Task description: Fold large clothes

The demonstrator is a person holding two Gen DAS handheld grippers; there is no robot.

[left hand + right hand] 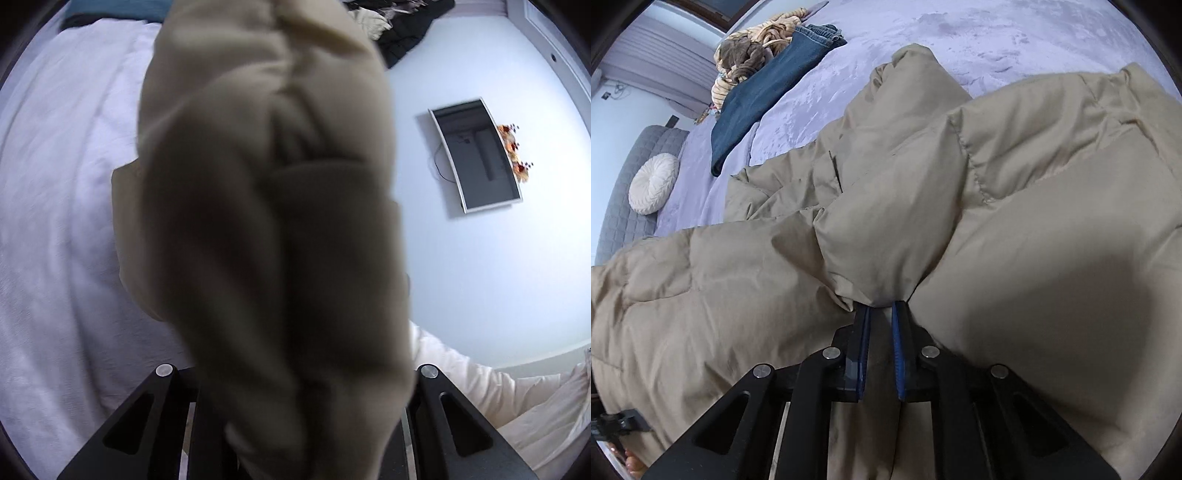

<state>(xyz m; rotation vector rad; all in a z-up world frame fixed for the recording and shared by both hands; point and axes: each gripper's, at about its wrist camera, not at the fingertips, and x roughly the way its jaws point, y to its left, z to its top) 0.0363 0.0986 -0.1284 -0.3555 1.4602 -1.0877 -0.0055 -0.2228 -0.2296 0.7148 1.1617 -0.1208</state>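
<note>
A large tan puffer jacket lies spread on a lilac bed cover. My right gripper is shut on a fold of the jacket near its middle, with blue pads pinching the fabric. In the left wrist view a blurred bunch of the same tan jacket hangs right in front of the camera and hides my left gripper's fingertips. Only the black finger bases show, with the fabric running down between them.
Folded blue jeans and a striped brown-and-tan bundle lie at the far end of the bed. A round white cushion leans on a grey headboard. The left wrist view shows a white bedsheet, dark clothes, and a wall-mounted screen.
</note>
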